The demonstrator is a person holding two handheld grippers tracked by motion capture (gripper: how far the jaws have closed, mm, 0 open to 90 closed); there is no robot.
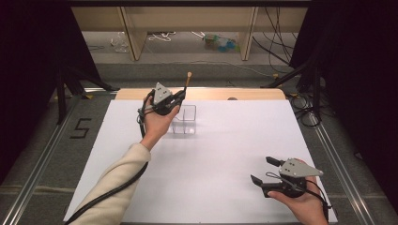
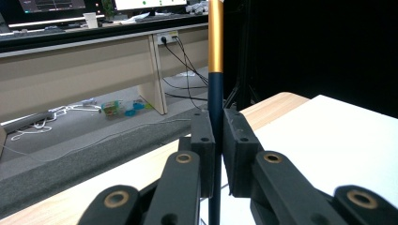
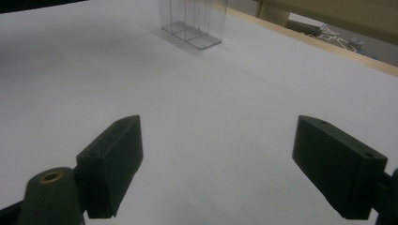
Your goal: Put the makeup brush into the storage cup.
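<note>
L gripper (image 1: 180,96): clenched on brush (image 2: 215,93), pads pinching the dark handle; gold ferrule above the jaws, handle upright btwn them.
Brush pos: in L gripper, tip (image 1: 188,75) past the table's far edge in high view.
Clear organizer (image 1: 184,120): just beside L gripper, below-right of it, on white mat (image 1: 225,154).
R gripper (image 1: 263,169): released, jaws wide apart, nothing btwn; low over mat, well apart from organizer.
</note>
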